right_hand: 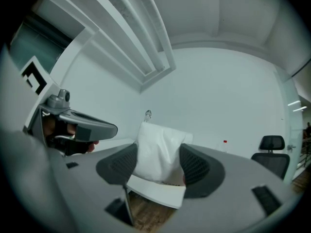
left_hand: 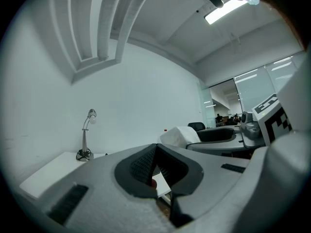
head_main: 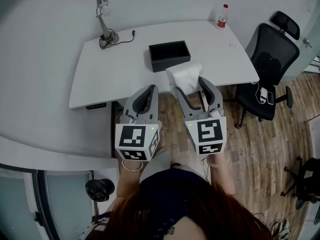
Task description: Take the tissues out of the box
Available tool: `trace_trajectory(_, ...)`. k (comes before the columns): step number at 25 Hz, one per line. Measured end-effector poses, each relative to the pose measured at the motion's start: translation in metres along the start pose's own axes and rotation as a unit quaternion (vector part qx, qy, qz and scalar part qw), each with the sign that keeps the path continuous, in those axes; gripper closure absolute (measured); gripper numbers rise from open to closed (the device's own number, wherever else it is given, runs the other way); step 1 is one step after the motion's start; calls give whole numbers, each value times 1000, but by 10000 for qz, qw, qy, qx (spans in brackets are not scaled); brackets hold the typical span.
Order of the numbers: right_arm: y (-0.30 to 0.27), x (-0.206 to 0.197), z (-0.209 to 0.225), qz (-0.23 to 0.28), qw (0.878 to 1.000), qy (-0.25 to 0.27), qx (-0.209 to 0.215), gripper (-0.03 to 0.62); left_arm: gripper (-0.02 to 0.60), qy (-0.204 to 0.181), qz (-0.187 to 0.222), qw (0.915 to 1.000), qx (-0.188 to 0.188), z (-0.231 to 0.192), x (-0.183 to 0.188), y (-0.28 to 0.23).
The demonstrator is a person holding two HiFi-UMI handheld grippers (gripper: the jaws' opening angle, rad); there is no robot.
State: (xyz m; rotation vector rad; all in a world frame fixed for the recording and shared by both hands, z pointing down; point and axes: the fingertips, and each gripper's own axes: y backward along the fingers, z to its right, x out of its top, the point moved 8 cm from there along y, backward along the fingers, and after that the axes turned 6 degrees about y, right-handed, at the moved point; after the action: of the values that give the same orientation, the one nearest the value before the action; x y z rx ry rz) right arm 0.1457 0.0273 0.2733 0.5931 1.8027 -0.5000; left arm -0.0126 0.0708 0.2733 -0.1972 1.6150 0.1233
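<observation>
The open black box (head_main: 169, 55) sits on the white desk (head_main: 115, 69), toward its far middle; I cannot see anything inside it. My right gripper (head_main: 190, 86) is shut on a white pack of tissues (head_main: 184, 76), held above the desk's near edge, in front of the box. In the right gripper view the pack (right_hand: 158, 152) stands upright between the two pads. My left gripper (head_main: 146, 95) hovers beside it on the left, shut with nothing in its jaws. The left gripper view shows the pack (left_hand: 179, 136) off to the right.
A desk lamp (head_main: 105, 24) with its cable stands at the desk's far left. A bottle with a red cap (head_main: 222, 15) is at the far right corner. A black office chair (head_main: 270, 59) stands right of the desk on the wooden floor.
</observation>
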Motion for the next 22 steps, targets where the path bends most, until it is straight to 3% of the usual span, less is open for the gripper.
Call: trace_trajectory(22,64,4,-4,302,9995,-85,55,303,560,-4,20,9999,155,40,-5,45)
